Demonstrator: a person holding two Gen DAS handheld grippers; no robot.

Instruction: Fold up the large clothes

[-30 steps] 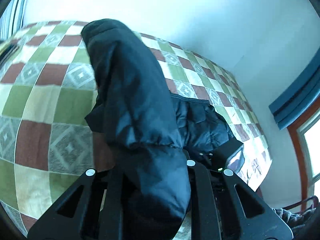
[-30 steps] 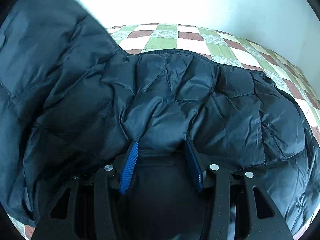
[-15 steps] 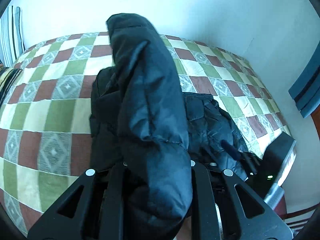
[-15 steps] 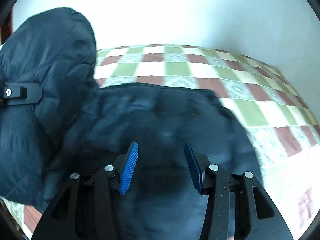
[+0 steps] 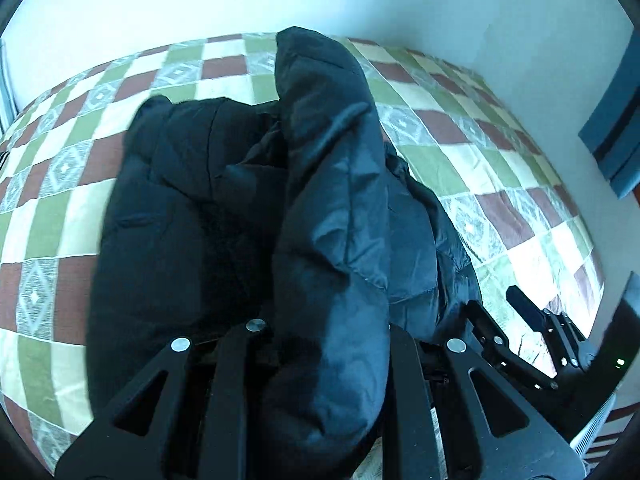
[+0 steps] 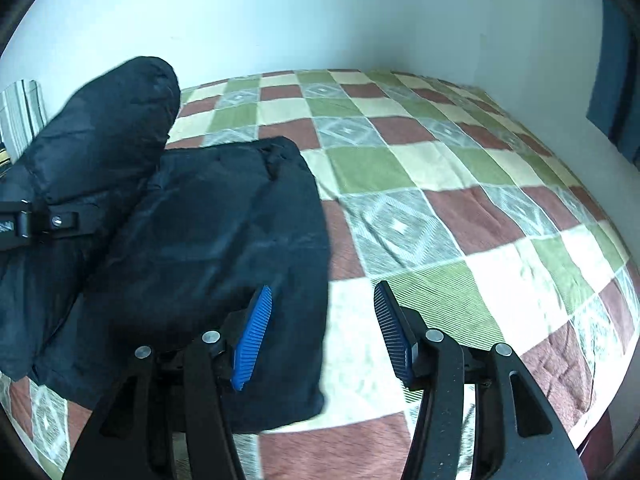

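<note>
1. Nearest, left view: left gripper clamped on the sleeve of a dark puffer jacket. Padded tube bunched between the jaws and rising ahead of them, cuff end hanging toward the camera. Held high, likely so the sleeve can be carried across the body without dragging the rest.

2. Nearest, right view: right gripper with jaws opening, blue ribbed pads apart, nothing pressed between them. Left pad over the jacket's near edge, right pad over bare bedspread. Probably just let go and free to take a new hold.

3. Middle ground: jacket body lying flat-ish on the bedspread, toward the near-left part of the bed in the right view, one straight edge facing right. Looks partly folded already; thick filling keeps it puffed, so folds likely to spring back unless pressed.

4. Right view, left edge: raised sleeve seen from the side with the left gripper's arm across it, well above the body panel. Placement suggests a sleeve-inward fold under way, not yet laid down.

5. Left view, lower right: right gripper beside the jacket's far edge.

6. Far: checked bedspread running clear to a pale wall; blue curtain at right, striped fabric at far left. Plenty of flat bed beyond for finishing the fold.
</note>
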